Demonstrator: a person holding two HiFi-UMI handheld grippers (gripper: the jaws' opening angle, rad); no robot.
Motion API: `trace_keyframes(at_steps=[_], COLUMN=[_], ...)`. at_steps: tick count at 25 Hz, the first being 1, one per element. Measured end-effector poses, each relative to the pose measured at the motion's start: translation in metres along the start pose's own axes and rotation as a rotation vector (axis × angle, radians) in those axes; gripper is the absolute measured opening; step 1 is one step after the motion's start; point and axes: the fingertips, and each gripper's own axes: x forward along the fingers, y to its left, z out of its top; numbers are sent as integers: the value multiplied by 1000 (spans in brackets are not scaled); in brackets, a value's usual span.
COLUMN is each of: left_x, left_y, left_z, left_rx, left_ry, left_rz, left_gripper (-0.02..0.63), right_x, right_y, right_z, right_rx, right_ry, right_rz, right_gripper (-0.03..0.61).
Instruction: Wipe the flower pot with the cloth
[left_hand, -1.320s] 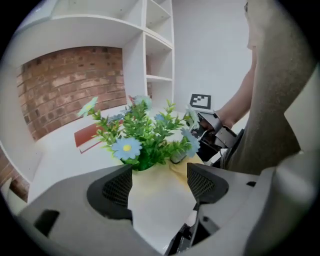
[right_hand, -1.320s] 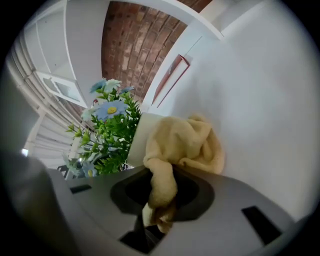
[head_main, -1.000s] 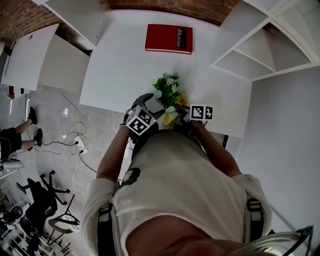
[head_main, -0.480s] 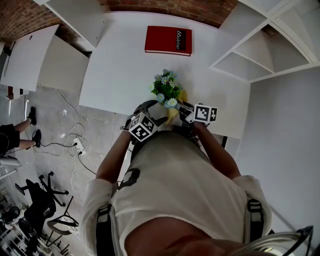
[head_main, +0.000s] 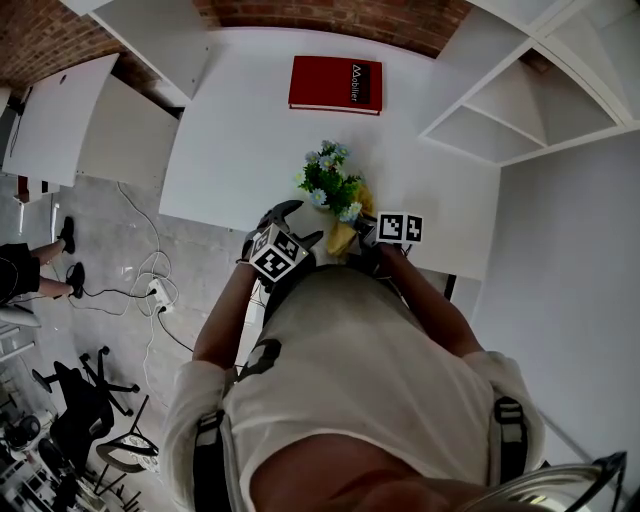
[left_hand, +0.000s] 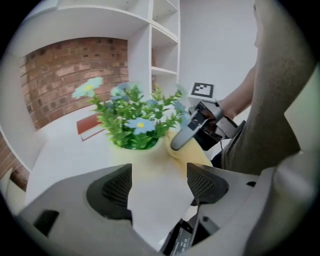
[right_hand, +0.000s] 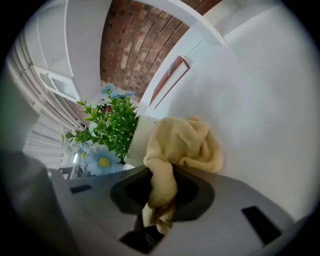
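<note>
The flower pot is pale cream and holds a green plant with blue flowers. It stands near the white table's front edge. My left gripper is shut on the pot's lower body, one pad on each side. My right gripper is shut on a yellow cloth, and a strand of cloth runs back between its jaws. The bunched cloth rests against the pot's side, to the plant's right in the head view. In the left gripper view, the right gripper's finger lies over the cloth.
A red book lies flat at the far side of the white table. White shelving stands at the right, with brick wall behind. The table's front edge runs just under both grippers. Cables and chairs lie on the floor at the left.
The right gripper and cloth swung a little right and away, then came back against the pot. The plant leaned slightly left, and the left gripper shifted slightly with it.
</note>
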Motion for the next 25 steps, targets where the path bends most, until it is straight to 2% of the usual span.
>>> trace_keyframes(at_steps=[3,6,9,13,18,25], left_x=[-9,-14,-9,5,12,8], left_y=[40,64,66,55,51,36], left_z=[7,31,54,47,45,36], left_rx=[-1,49,73,70,8,14], left_ry=[6,3,-31,-8,-89,-69], left_rz=[35,7,-53,-82,-14,35], left_gripper=[351,353,354,354,356,356], right_x=[-2,-6,-12,-15,-7,7], right_y=[1,18,44,56,39,7], right_z=[1,7,20,28,20,7], right_rx=[-10,-64,-97,-94,-47,5], right_ry=[5,8,-14,-55,-54,-17], right_rz=[1,31,117,168,124,39], right_gripper=[89,90,91,92,92,91])
